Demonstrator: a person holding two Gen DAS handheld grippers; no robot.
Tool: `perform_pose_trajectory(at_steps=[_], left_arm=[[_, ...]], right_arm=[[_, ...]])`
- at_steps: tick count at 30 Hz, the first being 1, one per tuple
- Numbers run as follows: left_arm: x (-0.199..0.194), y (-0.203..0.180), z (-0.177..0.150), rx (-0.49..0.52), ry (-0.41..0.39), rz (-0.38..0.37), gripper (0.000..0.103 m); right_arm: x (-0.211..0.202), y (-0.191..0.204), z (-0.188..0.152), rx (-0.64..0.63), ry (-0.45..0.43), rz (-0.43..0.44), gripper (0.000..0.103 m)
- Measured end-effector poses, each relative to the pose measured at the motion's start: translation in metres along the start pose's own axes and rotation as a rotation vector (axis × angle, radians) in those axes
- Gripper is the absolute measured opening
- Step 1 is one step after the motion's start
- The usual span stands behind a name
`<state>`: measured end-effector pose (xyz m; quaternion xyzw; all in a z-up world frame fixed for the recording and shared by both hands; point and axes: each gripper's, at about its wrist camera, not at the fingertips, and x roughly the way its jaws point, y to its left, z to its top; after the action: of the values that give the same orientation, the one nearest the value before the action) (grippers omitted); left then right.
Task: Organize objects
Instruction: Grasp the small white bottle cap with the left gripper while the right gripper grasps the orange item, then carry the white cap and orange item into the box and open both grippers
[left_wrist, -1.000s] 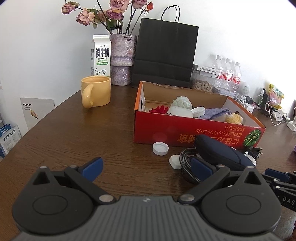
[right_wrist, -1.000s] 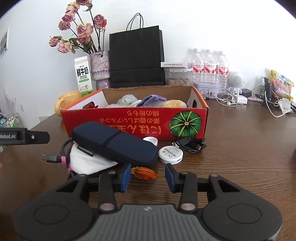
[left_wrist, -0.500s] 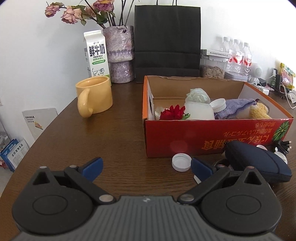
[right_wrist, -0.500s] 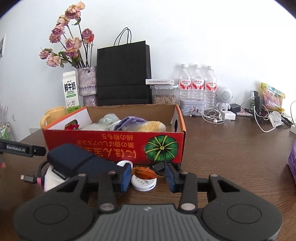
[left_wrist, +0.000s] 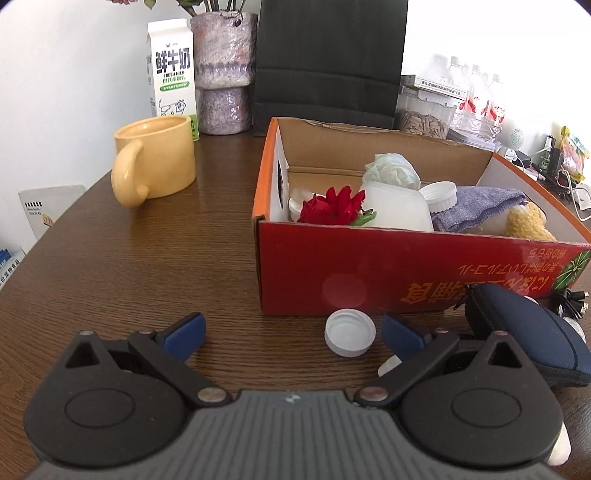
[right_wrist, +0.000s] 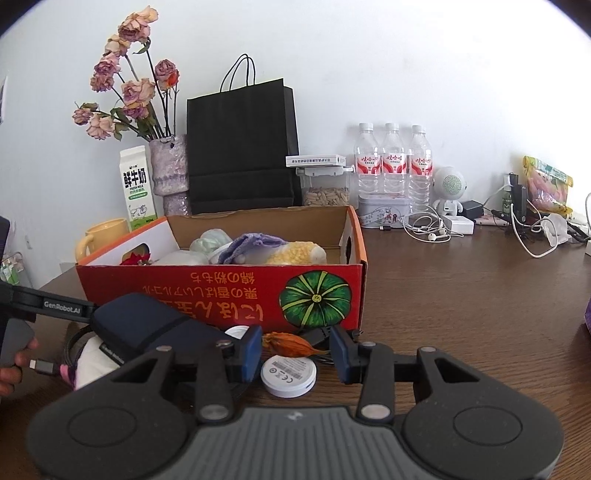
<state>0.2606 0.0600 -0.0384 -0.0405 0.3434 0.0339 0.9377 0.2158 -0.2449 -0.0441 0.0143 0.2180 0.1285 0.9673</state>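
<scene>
A red cardboard box holds a red flower, a white tub, a purple cloth and a yellow knitted toy. My left gripper is open just above the table by the box's near left corner. A white cap lies between its fingers, untouched. My right gripper is shut on a dried orange flower, held above a white round disc in front of the box. A navy pouch lies on cables beside it.
A yellow mug, milk carton, vase and black paper bag stand behind the box. Water bottles, chargers and earphone cables crowd the back right. A person's hand shows at the left edge.
My left gripper has slid left and lower along the box front, so the white cap now lies between its fingers. My right gripper has drifted slightly, still holding the dried flower.
</scene>
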Motion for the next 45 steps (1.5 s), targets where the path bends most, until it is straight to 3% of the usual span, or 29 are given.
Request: perform_pose_trajectory(at_steps=[7,24,26,27,29,30,34,45], left_arm=[[0.005,-0.005,-0.004,0.033,-0.008,0.053,0.103],[0.004,-0.003,-0.004,-0.008,-0.009,0.104,0.102],[0.001,-0.004,-0.005,0.0,-0.02,0.094,0.093],[-0.001,-0.006,-0.005,0.008,-0.028,0.085,0.081],[-0.006,-0.011,-0.006,0.026,-0.043,0.059,0.054],[-0.009,-0.012,-0.007,0.03,-0.05,0.044,0.029],[-0.016,-0.015,-0.01,0.028,-0.056,-0.019,0.029],[-0.038,-0.02,-0.013,0.032,-0.145,0.011,0.029]], right_arm=[[-0.001,0.0,0.0,0.009,0.0,0.017,0.039],[-0.001,-0.001,-0.001,0.012,0.002,0.024,0.039],[-0.001,0.0,-0.002,0.011,0.001,0.026,0.039],[-0.002,0.0,-0.002,0.01,0.0,0.028,0.039],[-0.002,0.0,-0.002,0.01,0.0,0.032,0.039],[-0.002,0.0,-0.002,0.009,0.0,0.033,0.039],[-0.003,0.001,-0.002,0.008,-0.001,0.037,0.039],[-0.005,0.0,-0.002,0.005,-0.007,0.034,0.039]])
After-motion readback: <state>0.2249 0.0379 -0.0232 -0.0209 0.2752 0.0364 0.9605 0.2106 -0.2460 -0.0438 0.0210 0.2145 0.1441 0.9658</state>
